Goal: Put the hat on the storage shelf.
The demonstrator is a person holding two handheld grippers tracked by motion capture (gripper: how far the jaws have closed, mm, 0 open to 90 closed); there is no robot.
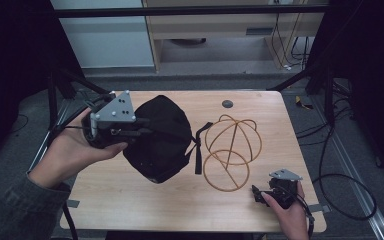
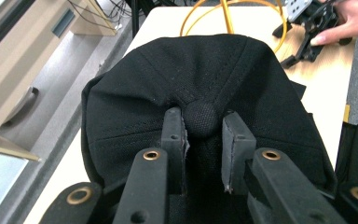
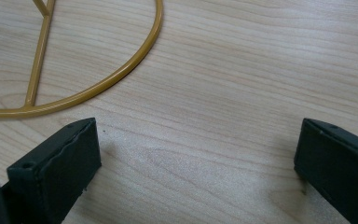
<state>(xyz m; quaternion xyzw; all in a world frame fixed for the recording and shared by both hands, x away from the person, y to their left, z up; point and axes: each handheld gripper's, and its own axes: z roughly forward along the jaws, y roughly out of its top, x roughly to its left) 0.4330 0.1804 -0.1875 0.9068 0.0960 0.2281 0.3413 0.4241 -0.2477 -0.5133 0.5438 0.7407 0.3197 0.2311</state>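
The table [image 1: 180, 210] is a light wood-grain top, rectangular, with pale streaks running along its length. A small dark round disc [image 1: 227, 104] sits in the surface near the far edge. Lying directly on the wood is a gold wire frame [image 1: 230, 150], a dome of thin hoops joined to a flat ring. Seen from the right gripper [image 3: 196, 154], whose two jaws stand wide apart just above the bare wood, the curved edge of that ring lies ahead of the jaws and off toward the left one, near it but not touching. Between the jaws is plain tabletop.
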